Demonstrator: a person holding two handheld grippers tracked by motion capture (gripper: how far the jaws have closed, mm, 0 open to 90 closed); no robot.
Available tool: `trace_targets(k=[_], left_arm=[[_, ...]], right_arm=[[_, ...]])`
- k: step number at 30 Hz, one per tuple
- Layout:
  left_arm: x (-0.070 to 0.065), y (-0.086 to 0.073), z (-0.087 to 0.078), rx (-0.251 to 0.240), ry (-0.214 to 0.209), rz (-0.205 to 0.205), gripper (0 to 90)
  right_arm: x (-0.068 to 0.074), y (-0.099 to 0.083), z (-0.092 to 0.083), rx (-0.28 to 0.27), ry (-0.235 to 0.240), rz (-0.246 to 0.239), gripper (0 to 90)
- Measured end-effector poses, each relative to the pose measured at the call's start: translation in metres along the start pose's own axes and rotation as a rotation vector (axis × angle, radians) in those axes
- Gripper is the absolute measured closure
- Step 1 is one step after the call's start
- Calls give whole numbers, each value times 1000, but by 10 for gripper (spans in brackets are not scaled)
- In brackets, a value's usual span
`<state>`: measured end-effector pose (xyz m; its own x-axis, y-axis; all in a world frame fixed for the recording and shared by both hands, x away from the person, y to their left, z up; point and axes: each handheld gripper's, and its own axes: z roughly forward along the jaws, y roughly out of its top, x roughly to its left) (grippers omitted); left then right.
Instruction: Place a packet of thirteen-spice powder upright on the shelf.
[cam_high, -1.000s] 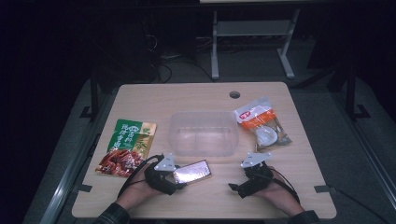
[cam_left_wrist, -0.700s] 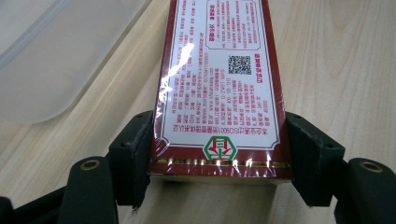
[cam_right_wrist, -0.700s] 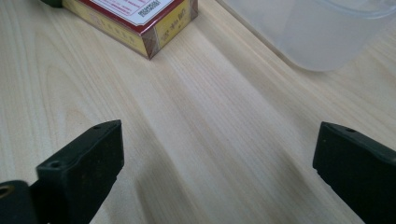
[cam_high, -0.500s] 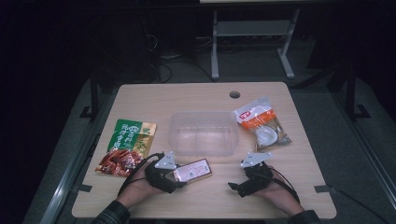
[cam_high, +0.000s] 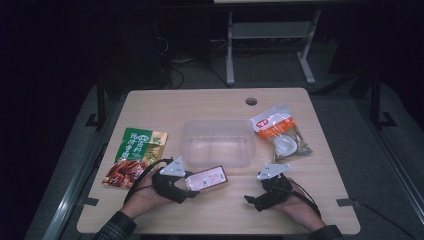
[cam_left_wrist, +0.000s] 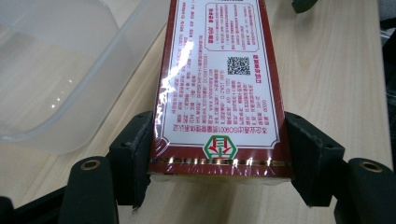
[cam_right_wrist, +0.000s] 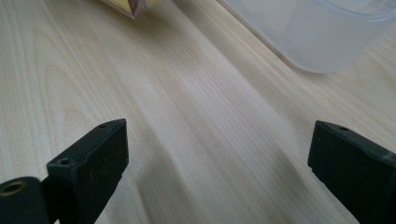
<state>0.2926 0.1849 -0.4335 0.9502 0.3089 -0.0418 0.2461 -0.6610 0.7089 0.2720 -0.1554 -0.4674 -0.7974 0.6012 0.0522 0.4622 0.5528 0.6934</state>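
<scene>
So the left gripper (cam_left_wrist: 219, 140) has its two black jaws clamped on the long sides of a red box (cam_left_wrist: 219, 88) with a white label, small red print, a QR code and a green logo near the end closest to the camera. From the high view the red box (cam_high: 206, 178) sticks out of the left gripper (cam_high: 187, 182) toward the middle of the table (cam_high: 210, 100), just in front of the clear plastic container (cam_high: 218, 142); can't tell if it's resting on the wood or lifted a bit. In the left gripper view the clear plastic container (cam_left_wrist: 56, 70) sits right beside the box.

Right gripper (cam_right_wrist: 219, 158) has its jaws spread wide with nothing but bare table between them. From above, the right gripper (cam_high: 252, 200) is low near the front edge, pointing left, well apart from the box.

Other stuff: a green and red pouch (cam_high: 136, 156) lying flat on the left side, and an orange and white bag (cam_high: 280, 132) on the right, past the container.
</scene>
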Motion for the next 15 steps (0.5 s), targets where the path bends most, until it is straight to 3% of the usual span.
trace_targets(k=[15], left_arm=[[13, 30, -9, 9, -10, 44, 320]], right_arm=[[-1, 0, 0, 7, -1, 2, 49]])
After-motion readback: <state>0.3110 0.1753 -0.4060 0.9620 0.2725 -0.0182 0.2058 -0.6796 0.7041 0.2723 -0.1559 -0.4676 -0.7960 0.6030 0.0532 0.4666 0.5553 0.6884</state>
